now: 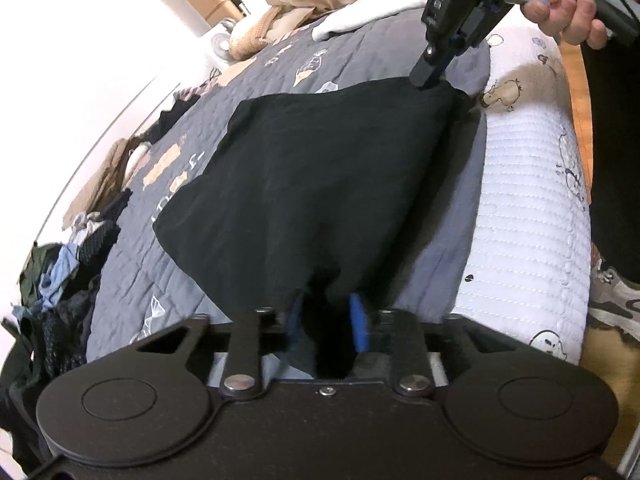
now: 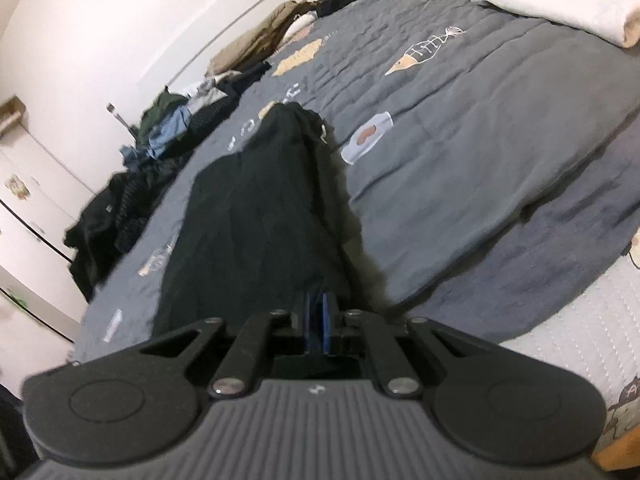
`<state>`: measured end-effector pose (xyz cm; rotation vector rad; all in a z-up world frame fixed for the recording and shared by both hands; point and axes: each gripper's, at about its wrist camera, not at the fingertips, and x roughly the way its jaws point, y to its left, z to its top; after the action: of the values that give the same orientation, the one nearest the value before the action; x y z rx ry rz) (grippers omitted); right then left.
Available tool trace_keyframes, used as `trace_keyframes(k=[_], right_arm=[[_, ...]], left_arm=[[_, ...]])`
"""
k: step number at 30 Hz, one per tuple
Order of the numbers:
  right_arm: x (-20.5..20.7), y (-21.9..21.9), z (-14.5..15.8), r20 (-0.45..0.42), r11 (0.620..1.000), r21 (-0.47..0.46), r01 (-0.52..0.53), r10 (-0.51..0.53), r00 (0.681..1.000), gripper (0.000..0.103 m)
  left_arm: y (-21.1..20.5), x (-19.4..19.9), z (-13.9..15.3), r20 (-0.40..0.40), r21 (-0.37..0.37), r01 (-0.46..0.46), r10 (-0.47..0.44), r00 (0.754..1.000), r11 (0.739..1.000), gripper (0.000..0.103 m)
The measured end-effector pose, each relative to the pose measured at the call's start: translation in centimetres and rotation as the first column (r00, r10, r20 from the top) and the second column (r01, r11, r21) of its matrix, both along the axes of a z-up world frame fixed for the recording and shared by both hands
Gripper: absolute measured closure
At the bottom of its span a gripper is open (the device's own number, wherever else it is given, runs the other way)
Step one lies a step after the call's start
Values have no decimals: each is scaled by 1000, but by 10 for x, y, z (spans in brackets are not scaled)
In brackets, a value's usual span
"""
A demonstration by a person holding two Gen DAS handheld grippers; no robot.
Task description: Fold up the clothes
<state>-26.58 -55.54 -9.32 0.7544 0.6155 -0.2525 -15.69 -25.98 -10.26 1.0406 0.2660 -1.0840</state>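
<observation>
A black garment (image 1: 320, 184) is seen spread over the grey printed quilt (image 1: 168, 264) of the bed, close to the bed's near edge, where the white quilted cover (image 1: 528, 216) is exposed. The garment is held at two of its corners. One corner is pinched between the blue pads (image 1: 359, 322) of the left tool (image 1: 326, 320), whose jaws are closed on the dark cloth; from there the fabric runs away from that tool across the quilt. The opposite corner is clamped by the right tool (image 1: 428, 80), which is seen coming down from above in the left wrist view, gripped by a hand (image 1: 568, 12) at its handle. In the right wrist view the same tool (image 2: 319, 326) is shown with its jaws closed tight on the cloth, and the garment (image 2: 256, 216) is stretched straight ahead of it in a long dark band toward the far side of the bed. A folded white towel (image 2: 560, 4) is seen lying well apart, near the far corner of the bed. A heap of unfolded clothes (image 2: 168, 136) is piled along the bed's far edge, beside the wall.
</observation>
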Motion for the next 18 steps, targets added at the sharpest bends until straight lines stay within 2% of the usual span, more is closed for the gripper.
trace_keyframes(k=[1, 4, 7, 9, 12, 15, 18], right_arm=[[1, 2, -1, -18, 1000, -20, -2, 2, 1000, 102], [4, 5, -5, -55, 999, -54, -4, 1, 998, 102], [6, 7, -6, -83, 995, -98, -13, 5, 997, 102], [5, 5, -7, -89, 996, -93, -2, -6, 996, 102], [-1, 3, 0, -65, 997, -75, 1, -6, 998, 100], [-6, 3, 11, -16, 998, -67, -20, 19, 1000, 98], [-8, 2, 23, 50, 998, -53, -44, 47, 998, 97]], left_arm=[[1, 2, -1, 15, 13, -3, 3, 1000, 1000, 91], [3, 6, -6, 48, 48, -10, 8, 999, 999, 91], [4, 10, -7, 36, 59, -23, 21, 999, 998, 88], [4, 16, 1, -42, 46, -47, 49, 998, 998, 88], [13, 33, 26, -220, -68, -109, 92, 971, 992, 83], [25, 54, 50, -355, -199, -194, 114, 928, 961, 57], [32, 75, 63, -465, -284, -288, 131, 876, 915, 55]])
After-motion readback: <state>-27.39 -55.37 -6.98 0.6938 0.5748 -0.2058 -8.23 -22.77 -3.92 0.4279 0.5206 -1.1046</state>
